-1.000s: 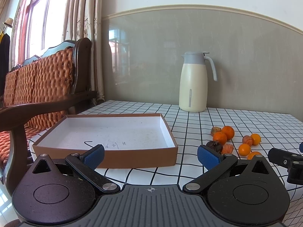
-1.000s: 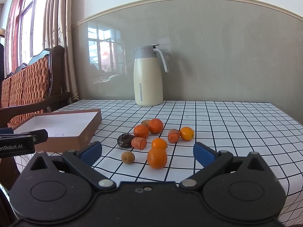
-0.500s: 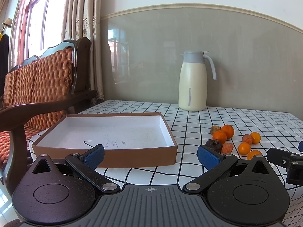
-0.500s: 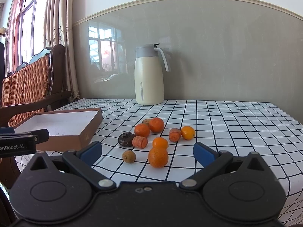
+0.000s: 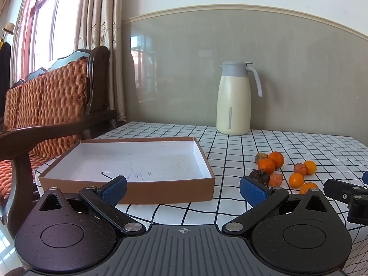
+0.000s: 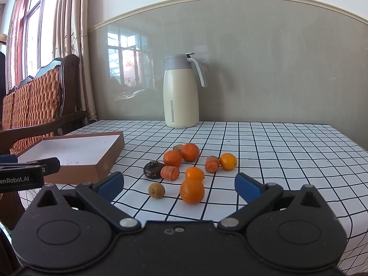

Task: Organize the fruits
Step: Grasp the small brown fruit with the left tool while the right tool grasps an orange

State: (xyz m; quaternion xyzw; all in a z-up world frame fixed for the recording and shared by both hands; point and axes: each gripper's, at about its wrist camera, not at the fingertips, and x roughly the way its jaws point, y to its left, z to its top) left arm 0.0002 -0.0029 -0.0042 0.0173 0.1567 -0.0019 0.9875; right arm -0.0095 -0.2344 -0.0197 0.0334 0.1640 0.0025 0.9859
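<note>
A shallow brown box with a white, empty inside [image 5: 138, 161] lies on the checked tablecloth; it also shows at the left of the right wrist view [image 6: 69, 148]. Several small fruits lie in a loose cluster to its right: oranges [image 6: 192, 191], carrot-like pieces [image 6: 170, 173], a dark round fruit [image 6: 153, 169] and a small brown one [image 6: 156, 190]. The cluster shows in the left wrist view too [image 5: 266, 166]. My left gripper [image 5: 182, 187] is open and empty just before the box's near wall. My right gripper [image 6: 178, 182] is open and empty, with the nearest orange just beyond its fingertips.
A cream thermos jug with a grey lid [image 6: 180, 92] stands at the back by the wall. A wooden chair with orange cushions [image 5: 46, 105] stands off the table's left edge. The table's right edge [image 6: 345, 138] drops off at the right.
The right gripper has moved slightly forward toward the fruit cluster. The left gripper has barely moved. Both stay open and empty.
</note>
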